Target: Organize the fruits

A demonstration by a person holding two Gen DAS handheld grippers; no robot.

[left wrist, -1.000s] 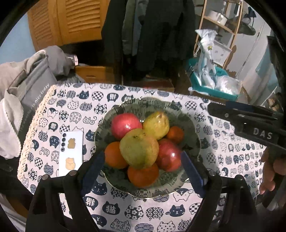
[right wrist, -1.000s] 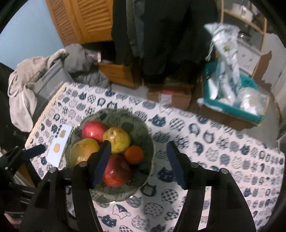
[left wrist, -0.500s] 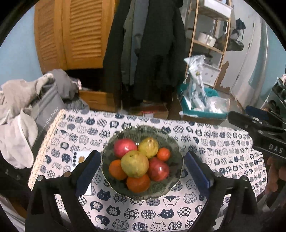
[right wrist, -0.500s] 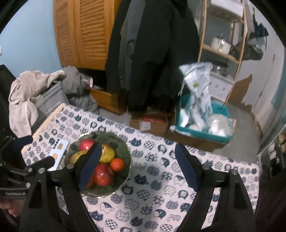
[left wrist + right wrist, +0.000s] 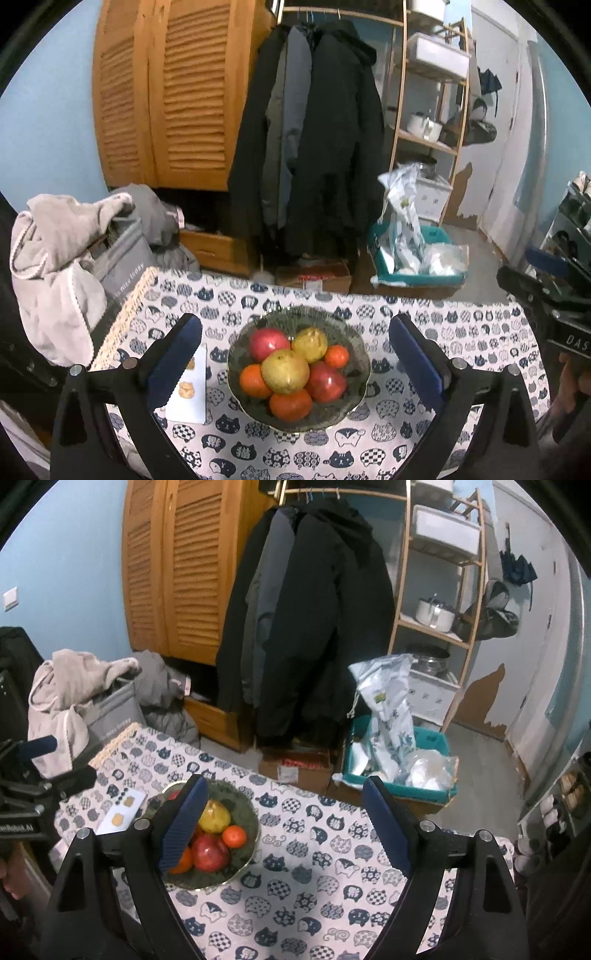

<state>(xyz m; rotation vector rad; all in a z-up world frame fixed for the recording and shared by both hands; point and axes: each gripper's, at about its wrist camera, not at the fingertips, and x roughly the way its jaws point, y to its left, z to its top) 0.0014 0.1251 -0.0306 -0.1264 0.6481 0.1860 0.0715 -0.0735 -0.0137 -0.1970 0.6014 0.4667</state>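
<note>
A dark glass bowl [image 5: 360, 360] stands on the cat-print tablecloth [image 5: 461, 332] and holds a pile of fruit: a yellow-green pear [image 5: 285, 371] on top, a second pear [image 5: 310, 344], red pomegranates [image 5: 269, 343], and oranges [image 5: 290, 404]. My left gripper [image 5: 295, 363] is open and empty, raised well above and behind the bowl. My right gripper [image 5: 286, 823] is open and empty, high above the cloth to the right of the bowl [image 5: 243, 812]. Its left finger [image 5: 183, 823] hides part of the fruit.
A white phone [image 5: 188, 384] with stickers lies left of the bowl. A grey bag with clothes [image 5: 66, 254] sits at the table's left edge. Coats [image 5: 314, 147], a wooden wardrobe [image 5: 166, 92], a shelf rack [image 5: 432, 110] and a teal bin [image 5: 413, 254] stand beyond the table.
Both grippers have pulled up and back from the bowl, so the bowl looks smaller and more of the room shows. Both stay open and empty. The fruit has not moved.
</note>
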